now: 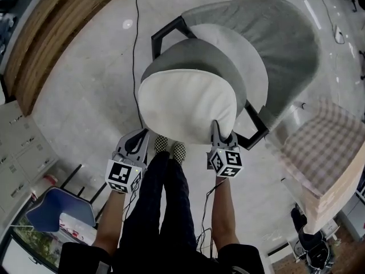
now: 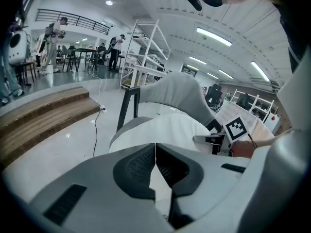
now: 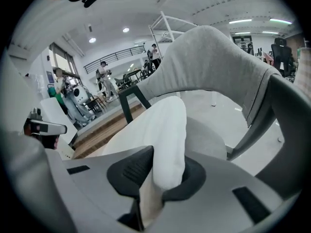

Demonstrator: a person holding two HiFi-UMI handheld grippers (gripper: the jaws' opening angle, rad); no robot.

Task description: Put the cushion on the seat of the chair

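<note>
"Where's the round white fabric cushion (image 1: pixel 188 104)?"

"Centre of the frame, over the seat (image 1: pixel 197 56) of the grey upholstered chair (image 1: pixel 285 44). I can't tell if it rests there."

"And the 2 tongs?"

"The left tongs (image 1: pixel 142 137) are pinched narrow on its lower-left edge. The right tongs (image 1: pixel 219 131) are clamped on its lower-right rim."

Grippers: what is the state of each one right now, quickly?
Left gripper: closed, apparently pinching the edge of the cushion.
Right gripper: closed on the cushion.
</note>
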